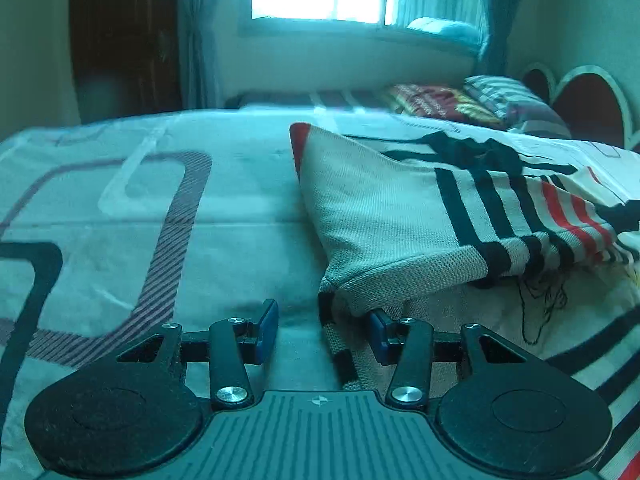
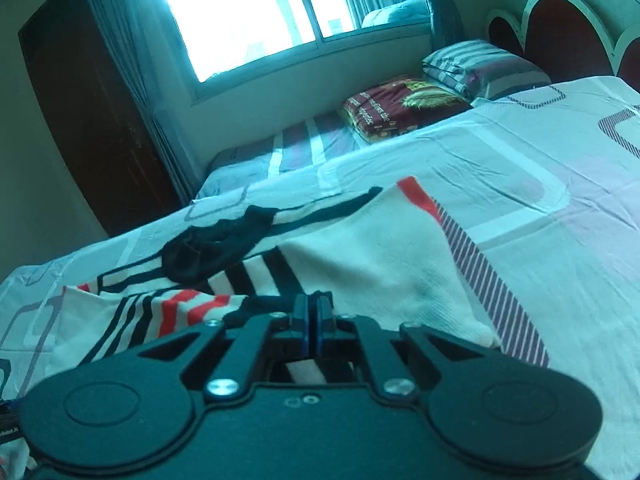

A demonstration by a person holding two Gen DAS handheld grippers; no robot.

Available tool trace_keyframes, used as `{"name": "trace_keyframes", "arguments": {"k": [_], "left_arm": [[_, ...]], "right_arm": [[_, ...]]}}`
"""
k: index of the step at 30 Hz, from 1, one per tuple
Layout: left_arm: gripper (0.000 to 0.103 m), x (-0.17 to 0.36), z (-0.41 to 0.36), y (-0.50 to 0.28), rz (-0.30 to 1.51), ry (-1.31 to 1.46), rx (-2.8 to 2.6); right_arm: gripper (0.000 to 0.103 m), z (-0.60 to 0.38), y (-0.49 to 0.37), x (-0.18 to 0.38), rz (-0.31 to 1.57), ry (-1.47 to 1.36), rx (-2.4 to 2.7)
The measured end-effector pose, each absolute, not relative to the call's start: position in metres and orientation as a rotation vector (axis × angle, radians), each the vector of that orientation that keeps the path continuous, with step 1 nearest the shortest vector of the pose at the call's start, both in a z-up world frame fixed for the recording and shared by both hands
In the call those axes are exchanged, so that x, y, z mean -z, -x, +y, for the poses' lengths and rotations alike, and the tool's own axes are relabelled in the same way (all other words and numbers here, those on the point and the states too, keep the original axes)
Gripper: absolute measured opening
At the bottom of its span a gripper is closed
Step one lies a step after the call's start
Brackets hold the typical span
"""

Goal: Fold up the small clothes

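On bed [image 1: 160, 200], striped garment [image 1: 380, 208] spreads rightward from our left gripper [image 1: 323, 332], jaws apart around its near corner, not pinching. Our right gripper [image 2: 311, 320] over garment's middle, jaws together; whether cloth is pinched, we cannot tell.

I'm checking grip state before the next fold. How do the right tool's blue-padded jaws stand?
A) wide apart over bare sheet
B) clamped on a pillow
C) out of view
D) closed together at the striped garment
D: the right tool has its pads meeting, above the cream knit garment with black and red stripes.
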State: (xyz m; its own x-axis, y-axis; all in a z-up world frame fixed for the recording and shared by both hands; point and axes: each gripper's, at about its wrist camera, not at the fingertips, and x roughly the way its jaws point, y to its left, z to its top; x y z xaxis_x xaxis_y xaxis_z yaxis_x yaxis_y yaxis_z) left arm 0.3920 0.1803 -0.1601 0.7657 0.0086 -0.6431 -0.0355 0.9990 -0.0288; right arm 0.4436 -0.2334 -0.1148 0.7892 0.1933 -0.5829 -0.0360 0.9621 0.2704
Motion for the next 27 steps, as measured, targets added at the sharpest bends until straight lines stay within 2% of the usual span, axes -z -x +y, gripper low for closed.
{"name": "trace_keyframes", "arguments": {"k": [3, 7, 9, 11, 13, 15, 17, 18, 20, 22, 27], "left_arm": [[0.048, 0.156, 0.186, -0.389, 0.71, 0.055, -0.01], [0.048, 0.134, 0.198, -0.371, 0.658, 0.096, -0.014], [0.048, 0.123, 0.195, -0.376, 0.627, 0.11, -0.001], [0.048, 0.115, 0.186, -0.387, 0.592, 0.133, 0.04], [0.048, 0.115, 0.171, -0.402, 0.587, 0.13, 0.083], [0.048, 0.125, 0.152, -0.416, 0.621, 0.072, 0.104], [0.048, 0.152, 0.131, -0.424, 0.705, -0.07, 0.098], [0.048, 0.156, 0.124, -0.42, 0.658, -0.14, 0.094], [0.048, 0.146, 0.125, -0.423, 0.674, -0.126, 0.095], [0.048, 0.132, 0.134, -0.428, 0.614, -0.081, 0.091], [0.048, 0.122, 0.148, -0.475, 0.554, -0.065, 0.064]], "right_arm": [[0.004, -0.231, -0.452, 0.134, 0.731, -0.22, -0.121], [0.008, -0.236, -0.446, 0.127, 0.706, -0.203, -0.109], [0.031, -0.239, -0.44, 0.116, 0.653, -0.182, -0.084], [0.034, -0.239, -0.44, 0.109, 0.644, -0.204, -0.127], [0.033, -0.232, -0.443, 0.106, 0.64, -0.203, -0.168], [0.021, -0.218, -0.448, 0.107, 0.656, -0.169, -0.243], [0.015, -0.197, -0.456, 0.126, 0.745, 0.012, -0.244], [0.014, -0.194, -0.455, 0.136, 0.743, 0.073, -0.234], [0.014, -0.201, -0.454, 0.132, 0.744, 0.03, -0.228], [0.021, -0.205, -0.451, 0.12, 0.699, -0.023, -0.221], [0.022, -0.173, -0.467, 0.106, 0.628, -0.043, -0.282]]}}
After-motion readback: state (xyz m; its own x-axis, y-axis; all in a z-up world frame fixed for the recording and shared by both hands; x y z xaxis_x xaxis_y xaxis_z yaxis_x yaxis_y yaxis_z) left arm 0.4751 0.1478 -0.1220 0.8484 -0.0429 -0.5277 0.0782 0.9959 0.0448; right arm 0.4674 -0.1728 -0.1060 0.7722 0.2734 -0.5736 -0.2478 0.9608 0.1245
